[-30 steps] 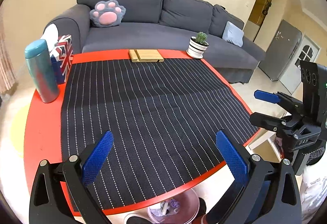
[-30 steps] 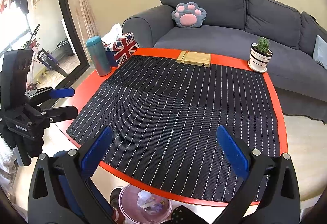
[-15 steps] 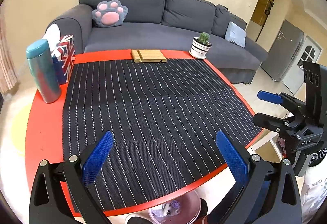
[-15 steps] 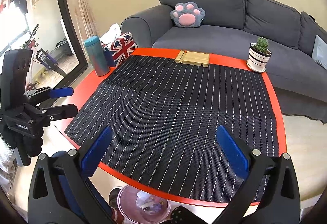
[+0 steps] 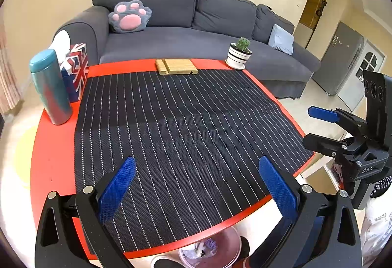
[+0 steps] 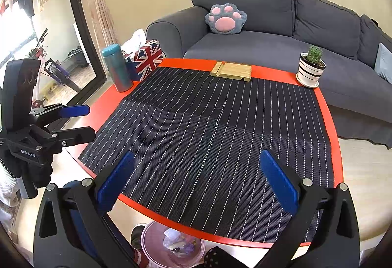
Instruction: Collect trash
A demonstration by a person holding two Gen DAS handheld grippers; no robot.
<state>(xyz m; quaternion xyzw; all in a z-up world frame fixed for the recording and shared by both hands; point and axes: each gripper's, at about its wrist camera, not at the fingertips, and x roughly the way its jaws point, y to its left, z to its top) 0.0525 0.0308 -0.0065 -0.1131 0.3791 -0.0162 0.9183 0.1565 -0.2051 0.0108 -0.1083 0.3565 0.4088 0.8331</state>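
Both claws, left (image 5: 194, 184) and right (image 6: 196, 180), hang wide open and empty above the near edge of the round red surface (image 6: 332, 121). The striped mat (image 5: 186, 126) is bare across its middle. A flask (image 5: 50, 89), flag box (image 5: 78, 72), wood stand (image 5: 176, 66) and cactus (image 5: 240, 52) line the far rim. Below the near edge, a clear pink bin (image 6: 172, 246) holds crumpled trash (image 6: 177, 243).
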